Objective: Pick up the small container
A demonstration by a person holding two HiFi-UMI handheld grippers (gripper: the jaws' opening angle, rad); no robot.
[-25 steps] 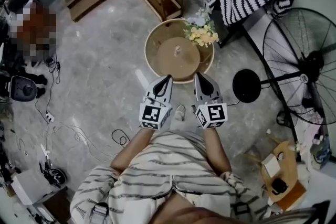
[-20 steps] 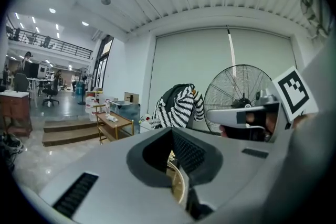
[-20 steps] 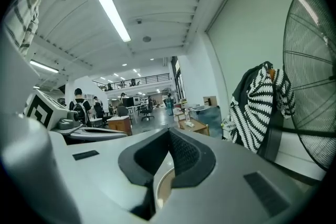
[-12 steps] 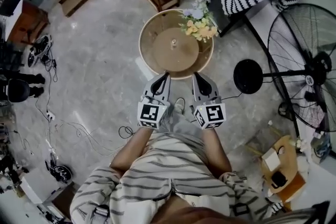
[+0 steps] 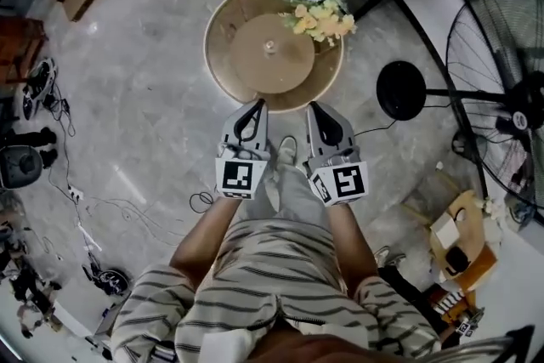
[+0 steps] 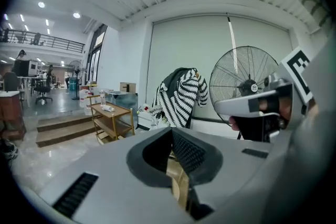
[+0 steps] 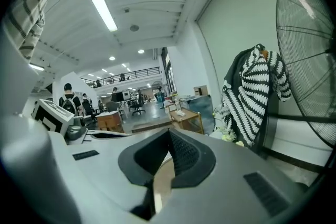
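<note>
Small container [image 5: 269,47] is seen at the centre of the round table [image 5: 218,68], with flowers [image 5: 319,13] set at the table's far right edge. Left gripper [image 5: 256,108] and right gripper [image 5: 315,110] are held side by side over the near rim, well apart from the container, jaws pressed together, nothing gripped

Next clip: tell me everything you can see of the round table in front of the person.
The round table looks like light brown wood. From above it shows a flat inner disc centred inside a wider ring with a pale rim. It stands level on the grey floor, straight ahead of the person. A small container stands at its centre, and yellow and white flowers sit at its far right edge. Its legs are hidden.
</note>
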